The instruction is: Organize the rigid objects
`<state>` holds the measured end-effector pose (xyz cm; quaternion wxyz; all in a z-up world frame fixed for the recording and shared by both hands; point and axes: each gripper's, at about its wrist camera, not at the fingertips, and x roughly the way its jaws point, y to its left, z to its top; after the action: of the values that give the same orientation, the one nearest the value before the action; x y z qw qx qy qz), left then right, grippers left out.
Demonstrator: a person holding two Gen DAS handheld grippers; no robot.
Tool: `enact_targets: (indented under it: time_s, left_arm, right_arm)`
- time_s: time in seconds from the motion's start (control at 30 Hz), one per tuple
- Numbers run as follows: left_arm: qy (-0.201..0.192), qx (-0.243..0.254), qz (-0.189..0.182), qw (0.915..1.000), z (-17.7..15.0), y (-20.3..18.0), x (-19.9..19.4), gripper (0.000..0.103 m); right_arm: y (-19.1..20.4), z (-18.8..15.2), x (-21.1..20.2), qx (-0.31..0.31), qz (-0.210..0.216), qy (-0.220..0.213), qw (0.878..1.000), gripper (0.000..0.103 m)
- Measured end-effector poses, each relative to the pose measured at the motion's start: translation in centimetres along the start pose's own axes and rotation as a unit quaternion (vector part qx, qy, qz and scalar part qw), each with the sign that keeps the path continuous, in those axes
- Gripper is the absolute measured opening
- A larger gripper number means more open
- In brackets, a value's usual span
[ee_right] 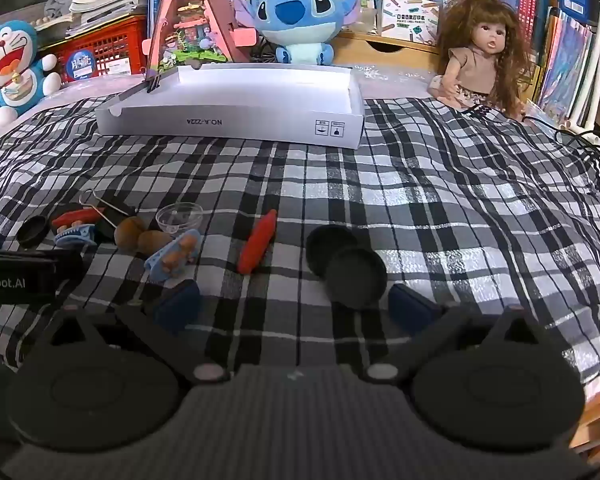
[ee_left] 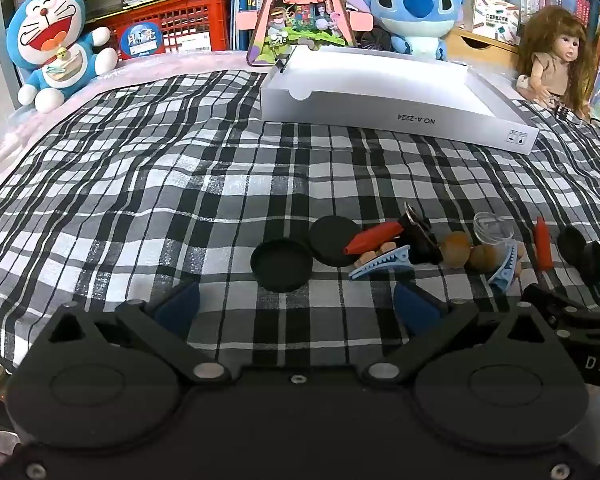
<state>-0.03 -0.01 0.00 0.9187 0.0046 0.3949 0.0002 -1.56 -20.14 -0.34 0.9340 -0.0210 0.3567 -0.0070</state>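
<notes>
Nothing looked sorted yet: the black lids (ee_right: 346, 262), red pieces (ee_right: 257, 242), blue clips (ee_right: 172, 256) and brown balls (ee_right: 140, 236) lay scattered on the plaid cloth (ee_right: 420, 184), the white box (ee_right: 236, 120) seemingly empty, while left gripper (ee_left: 296, 304) and right gripper (ee_right: 296, 304) hovered with jaws wide, holding nothing.

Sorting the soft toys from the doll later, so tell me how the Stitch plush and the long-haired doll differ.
The Stitch plush is blue fabric with big ears; the doll has a hard-looking face and long curly brown hair. The plush sits behind the white box; the doll sits off the box's right end, at the edge of the plaid cloth. The plush wears nothing; the doll wears a tan dress. Both sit upright facing the grippers.
</notes>
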Motion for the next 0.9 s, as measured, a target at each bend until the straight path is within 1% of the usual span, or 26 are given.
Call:
enact_targets:
  time_s: [0.33, 0.37, 0.9]
  left_arm:
    - [0.005, 0.005, -0.009, 0.9999, 0.17, 0.03, 0.08, 0.103]
    - [0.002, -0.001, 0.000, 1.0000, 0.09, 0.03, 0.04, 0.103]
    - [0.001, -0.002, 0.000, 1.0000, 0.07, 0.03, 0.03, 0.103]
  right_arm:
    - [0.01, -0.01, 0.00, 0.001, 0.001, 0.004, 1.000, 0.103]
    - [0.01, -0.01, 0.00, 0.002, 0.001, 0.004, 1.000, 0.103]
    - [0.02, -0.05, -0.03, 0.001, 0.001, 0.004, 1.000, 0.103]
